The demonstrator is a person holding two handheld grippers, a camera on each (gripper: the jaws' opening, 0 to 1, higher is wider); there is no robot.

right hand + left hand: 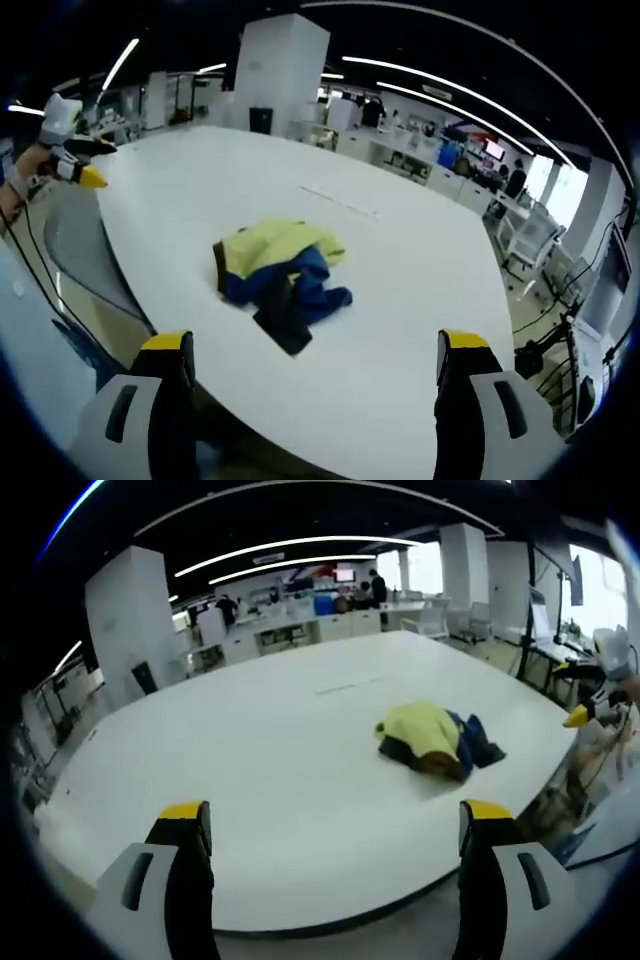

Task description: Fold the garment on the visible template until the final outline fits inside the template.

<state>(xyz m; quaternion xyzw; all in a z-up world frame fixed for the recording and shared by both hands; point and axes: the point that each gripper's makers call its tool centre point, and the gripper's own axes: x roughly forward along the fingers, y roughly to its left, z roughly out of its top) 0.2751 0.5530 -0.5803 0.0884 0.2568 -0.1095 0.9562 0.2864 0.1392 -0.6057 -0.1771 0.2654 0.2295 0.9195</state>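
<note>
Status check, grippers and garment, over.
Left gripper open, empty. Right gripper open, empty. Garment crumpled on table, unfolded, untouched. Nothing in the way.

The template's outline on the table (400,300) cannot be made out; the crumpled garment (278,270) hides its own shape.

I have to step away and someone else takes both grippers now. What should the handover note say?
Left gripper: open, empty, held off the near edge of the white table.
Right gripper: open, empty, also short of the table edge.
Garment: yellow and blue, lying crumpled in a heap on the table, untouched by either gripper.
Template: faint line marks beyond the garment; outline unclear.
Done: no folding.
Left: spread it out, fold it, fit it inside the template.
</note>
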